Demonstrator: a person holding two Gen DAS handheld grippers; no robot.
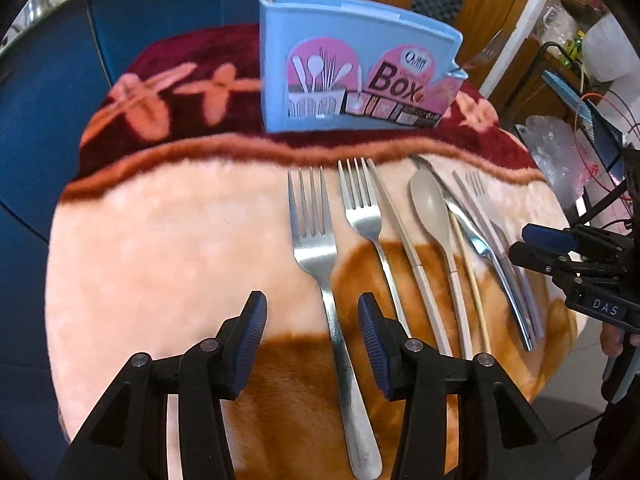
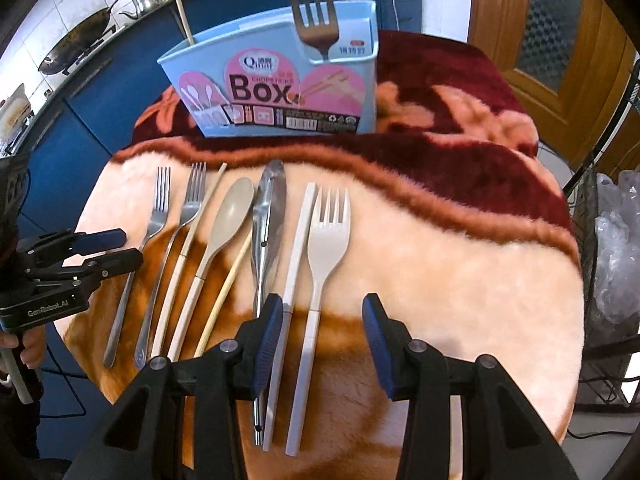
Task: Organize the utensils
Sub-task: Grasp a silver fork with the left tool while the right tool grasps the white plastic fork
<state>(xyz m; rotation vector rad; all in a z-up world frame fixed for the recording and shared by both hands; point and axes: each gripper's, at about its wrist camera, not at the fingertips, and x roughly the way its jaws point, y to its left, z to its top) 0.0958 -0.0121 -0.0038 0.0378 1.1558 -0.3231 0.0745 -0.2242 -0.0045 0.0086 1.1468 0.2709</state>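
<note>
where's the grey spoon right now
The grey spoon lies on the blanket mid-row in the right wrist view, bowl toward the blue box, between a white-handled chopstick and a wooden chopstick.

Steel forks (image 2: 154, 216), a beige spoon (image 2: 228, 216), chopsticks (image 2: 226, 280) and a white fork (image 2: 326, 232) lie parallel near the upright blue box (image 2: 276, 92), which holds one fork (image 2: 316, 20).

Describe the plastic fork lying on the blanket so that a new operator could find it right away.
Start at the blue utensil box standing at the back of the blanket, then look at the row of utensils lying in front of it. The plastic fork is the last one at the right end, between the right gripper's open fingers. It alone is a white fork; the other lying forks are steel.
</note>
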